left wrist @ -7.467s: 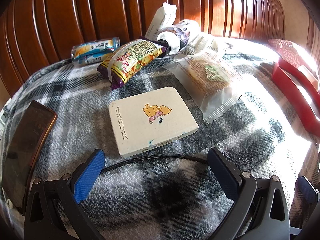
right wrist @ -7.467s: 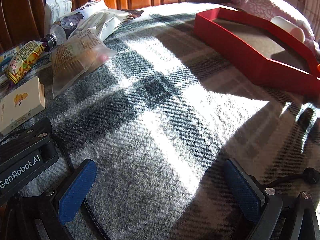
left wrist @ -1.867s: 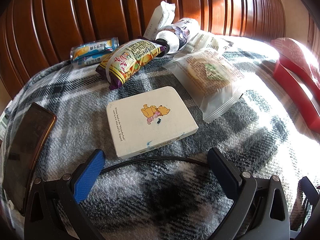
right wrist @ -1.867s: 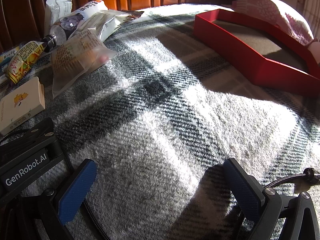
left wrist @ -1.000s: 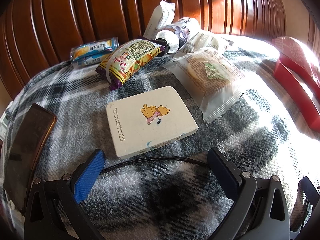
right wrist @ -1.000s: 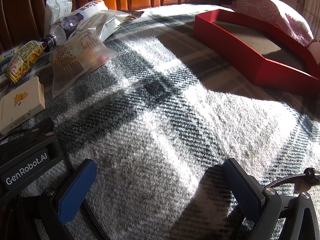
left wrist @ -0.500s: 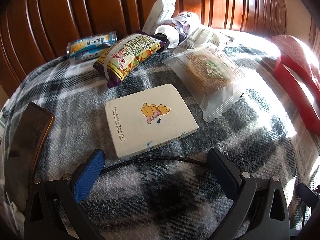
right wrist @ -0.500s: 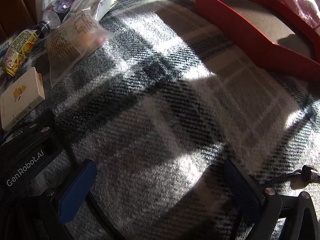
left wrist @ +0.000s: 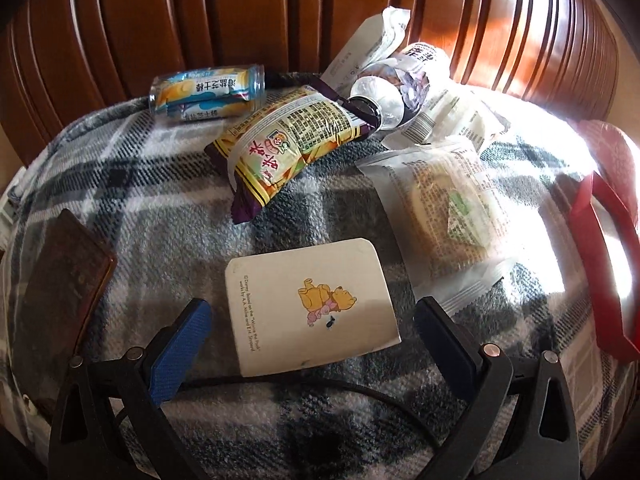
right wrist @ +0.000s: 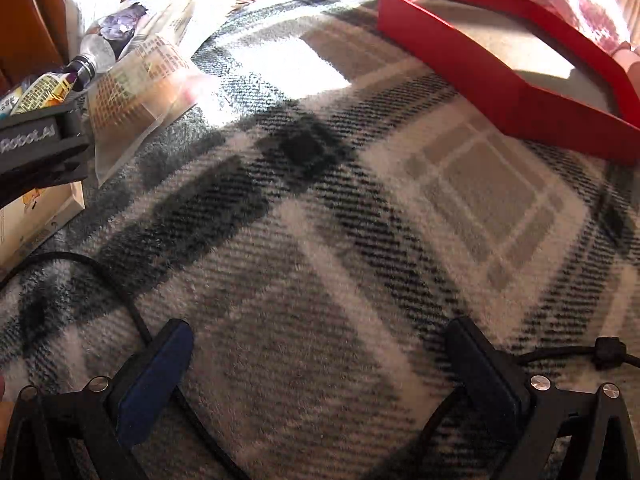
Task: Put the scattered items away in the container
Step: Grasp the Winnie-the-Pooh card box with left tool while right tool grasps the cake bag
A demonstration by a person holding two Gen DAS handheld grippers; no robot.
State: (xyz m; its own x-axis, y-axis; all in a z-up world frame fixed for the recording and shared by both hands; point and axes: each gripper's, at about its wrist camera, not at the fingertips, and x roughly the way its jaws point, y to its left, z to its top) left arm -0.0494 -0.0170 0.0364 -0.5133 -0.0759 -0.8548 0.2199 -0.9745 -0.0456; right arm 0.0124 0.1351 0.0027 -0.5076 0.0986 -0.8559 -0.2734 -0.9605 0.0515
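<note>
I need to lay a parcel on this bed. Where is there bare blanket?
The widest free patch of plaid blanket lies between the red tray and the clear-wrapped pastry packet, ahead of the open right gripper. The tray floor looks bare too. By the wooden headboard it is crowded: snack bag, bottle, can.

The red tray (left wrist: 604, 264) is cut off by the right edge in both views. The white box (right wrist: 38, 216) is partly hidden behind the left tongs' body in the right wrist view. The small print on the snack packet (left wrist: 288, 144) cannot be read.
</note>
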